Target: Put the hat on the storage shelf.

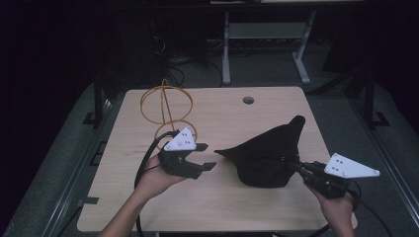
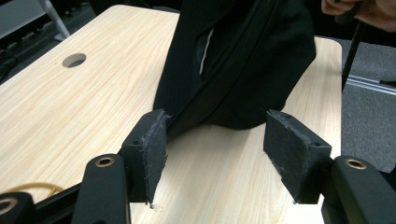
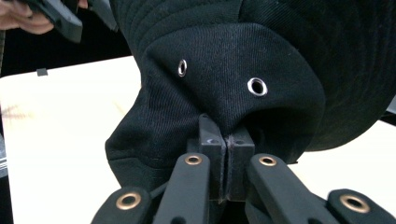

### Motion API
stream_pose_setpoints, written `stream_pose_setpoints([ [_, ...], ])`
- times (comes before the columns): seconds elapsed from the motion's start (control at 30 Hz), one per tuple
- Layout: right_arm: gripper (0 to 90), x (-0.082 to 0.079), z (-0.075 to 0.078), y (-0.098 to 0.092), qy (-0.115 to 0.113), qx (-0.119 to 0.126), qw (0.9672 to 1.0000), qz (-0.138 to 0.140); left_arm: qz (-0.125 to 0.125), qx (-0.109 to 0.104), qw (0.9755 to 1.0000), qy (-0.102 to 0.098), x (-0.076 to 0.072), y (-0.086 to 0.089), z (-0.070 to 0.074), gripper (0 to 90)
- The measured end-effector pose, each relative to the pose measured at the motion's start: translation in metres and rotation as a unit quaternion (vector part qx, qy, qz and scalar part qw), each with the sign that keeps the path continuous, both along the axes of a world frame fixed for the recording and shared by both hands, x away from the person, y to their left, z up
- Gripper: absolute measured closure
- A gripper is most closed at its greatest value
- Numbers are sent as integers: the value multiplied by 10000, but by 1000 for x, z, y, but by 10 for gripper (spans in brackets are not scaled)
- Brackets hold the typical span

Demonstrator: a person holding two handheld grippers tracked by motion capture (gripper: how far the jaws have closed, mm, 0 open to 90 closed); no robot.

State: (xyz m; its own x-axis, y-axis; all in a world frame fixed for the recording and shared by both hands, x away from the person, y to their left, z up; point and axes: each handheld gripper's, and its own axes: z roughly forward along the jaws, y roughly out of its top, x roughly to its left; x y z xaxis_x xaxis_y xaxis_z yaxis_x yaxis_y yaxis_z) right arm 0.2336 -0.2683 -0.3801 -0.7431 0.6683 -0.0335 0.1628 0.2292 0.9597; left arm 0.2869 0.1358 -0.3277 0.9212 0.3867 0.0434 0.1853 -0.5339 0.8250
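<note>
A black cap (image 1: 267, 158) is observed on the right half of the wooden surface (image 1: 222, 207), partly raised, with one point of its fabric standing up toward the far edge and another stretched out toward the left. In the right gripper view, two metal eyelets (image 3: 257, 87) are seen in the cap's cloth just above the jaws. The right gripper (image 1: 295, 167) is held at the cap's right side, and its jaws are pressed together on a fold of the black fabric. The left gripper (image 1: 206, 156) is held just to the left of the cap, near its stretched-out tip; in the left gripper view its jaws are seen standing apart with bare surface between them, and the cap lies just beyond the pads (image 2: 156, 144), apart from them. A yellow wire frame (image 1: 167, 106) of hoops stands on the far left part of the surface, behind the left gripper. A round hole (image 1: 248, 100) is noted in the surface near its far edge.
</note>
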Motion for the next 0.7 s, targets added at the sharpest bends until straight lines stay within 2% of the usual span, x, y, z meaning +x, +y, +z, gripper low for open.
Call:
stream_pose_setpoints([
  [0.3,880,5,18,4,-108,-101,9999,48,149,-25,9999,17,-5,17,-12,379],
  [0.33,880,8,22,5,-173,-113,9998,77,188,-18,9998,25,-6,20,-16,375],
  [0.7,881,19,34,10,-125,2,9998,169,372,-125,9992,117,-12,37,-35,356],
])
